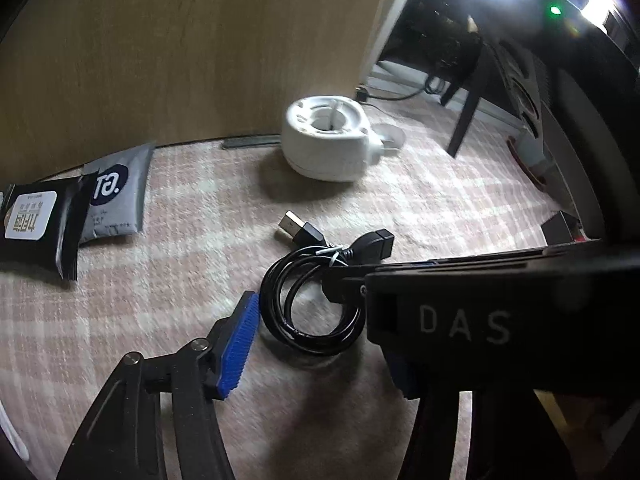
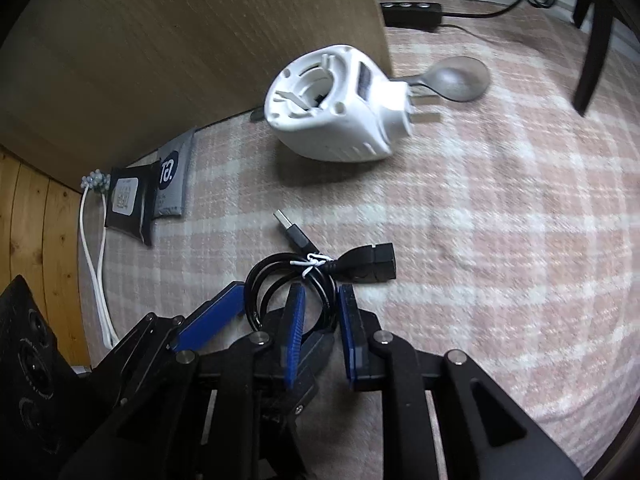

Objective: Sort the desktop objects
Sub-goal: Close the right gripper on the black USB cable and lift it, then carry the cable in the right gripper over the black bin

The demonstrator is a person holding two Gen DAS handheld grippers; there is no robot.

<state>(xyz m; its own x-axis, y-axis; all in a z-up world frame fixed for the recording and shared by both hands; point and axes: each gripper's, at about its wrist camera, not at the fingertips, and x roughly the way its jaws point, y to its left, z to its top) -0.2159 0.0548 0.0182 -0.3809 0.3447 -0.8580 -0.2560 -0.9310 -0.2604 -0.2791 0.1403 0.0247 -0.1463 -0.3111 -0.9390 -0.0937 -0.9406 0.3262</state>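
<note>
**A:** so where's the coiled USB cable [image 2: 304, 280] relative to the grippers?

**B:** right at the tips. The right gripper [image 2: 320, 312] has its blue pads narrow, with a strand of the coil's right side between them. Can't tell if they actually pinch yet. The left gripper [image 1: 304, 320] is about half open, its visible pad [image 1: 240, 344] just beside the coil's left edge, and the coil sits between its pads.

**A:** which hand's closer?

**B:** right, I'd say. The plugs stick out at the coil's far side, away from both.

**A:** anything in the way?

**B:** not really. The white plug-in gadget [image 2: 332, 108] and spoon [image 2: 460, 78] sit farther back on the checked cloth [image 2: 500, 240], and the packets [image 1: 44, 220] lie far left.
</note>
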